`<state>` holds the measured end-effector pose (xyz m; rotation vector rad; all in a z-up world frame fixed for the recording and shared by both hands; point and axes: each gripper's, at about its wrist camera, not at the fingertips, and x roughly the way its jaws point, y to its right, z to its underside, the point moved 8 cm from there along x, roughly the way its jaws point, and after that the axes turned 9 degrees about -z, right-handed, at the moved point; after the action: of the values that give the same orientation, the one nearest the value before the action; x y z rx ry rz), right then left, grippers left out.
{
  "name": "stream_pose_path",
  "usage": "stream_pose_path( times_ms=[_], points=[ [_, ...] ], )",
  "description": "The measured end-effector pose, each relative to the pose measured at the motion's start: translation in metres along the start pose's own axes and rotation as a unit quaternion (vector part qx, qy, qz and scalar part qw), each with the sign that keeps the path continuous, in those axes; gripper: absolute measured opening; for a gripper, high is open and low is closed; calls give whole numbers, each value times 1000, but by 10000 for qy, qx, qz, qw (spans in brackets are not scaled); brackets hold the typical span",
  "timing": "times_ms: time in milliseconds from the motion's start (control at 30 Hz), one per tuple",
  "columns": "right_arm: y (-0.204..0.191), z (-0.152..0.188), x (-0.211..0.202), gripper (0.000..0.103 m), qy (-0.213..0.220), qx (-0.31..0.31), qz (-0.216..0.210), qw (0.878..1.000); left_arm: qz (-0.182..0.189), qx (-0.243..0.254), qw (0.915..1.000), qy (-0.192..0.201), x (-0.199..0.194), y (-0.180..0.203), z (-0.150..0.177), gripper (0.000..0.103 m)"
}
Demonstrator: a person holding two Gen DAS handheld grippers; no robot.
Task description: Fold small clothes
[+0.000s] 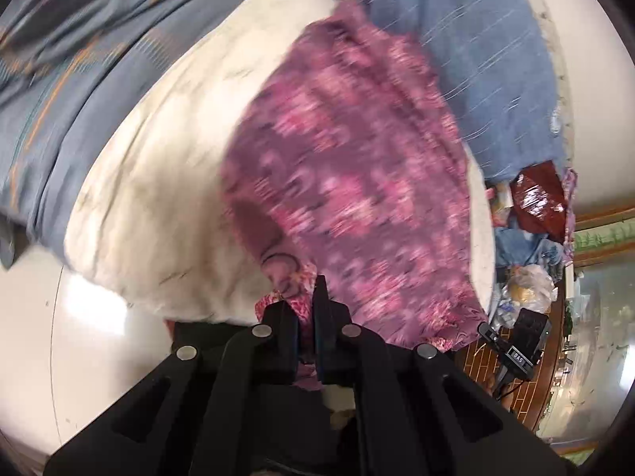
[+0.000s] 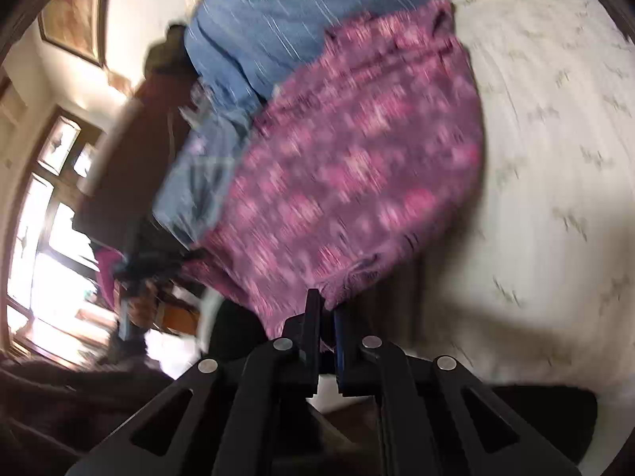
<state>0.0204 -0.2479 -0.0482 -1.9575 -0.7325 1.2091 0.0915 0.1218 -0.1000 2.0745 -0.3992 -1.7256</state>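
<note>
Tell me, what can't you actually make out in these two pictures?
- Pink garment: print smeared by motion blur in both views.
- Its near hem: hidden behind the left tongs and the right tongs, both clamped on it.
- Clutter by the floor: too small, at the left view's edge.
- Window side: glare and blur.

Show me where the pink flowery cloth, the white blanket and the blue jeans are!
pink flowery cloth (image 1: 349, 166): left wrist view, middle of the patterned fabric.
white blanket (image 1: 166, 182): left wrist view, bare cream part beside the cloth.
blue jeans (image 2: 254, 39): right wrist view, denim above the cloth.
</note>
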Motion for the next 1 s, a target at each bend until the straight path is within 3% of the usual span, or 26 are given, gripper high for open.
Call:
stream_pose_path(
  times_ms=[133,333,533,667,800,900,1000],
  points=[
    [-11,-37,-14,5,492,69,-363,9981,320,34,9991,291,-19,24,-32,3],
    [0,-106,-26,5,1104,275,-391,9927,452,-187,9968,629,-24,46,-106,3],
    [40,-180,-19,5,1490,574,-105,9871,277,-373,9956,816,9,59,-197,3],
    [85,-210,-4,5,1589,989,118,9823,87,-559,9972,493,60,60,-243,4],
    [125,-217,13,6,1526,1414,420,9772,-272,-602,9977,171,108,55,-265,4],
    [131,-214,15,11,1551,1605,321,9743,-203,-450,9986,166,111,58,-266,5],
    [122,-212,8,20,1599,1566,204,9744,-171,-132,9996,200,104,62,-261,15]
  ],
)
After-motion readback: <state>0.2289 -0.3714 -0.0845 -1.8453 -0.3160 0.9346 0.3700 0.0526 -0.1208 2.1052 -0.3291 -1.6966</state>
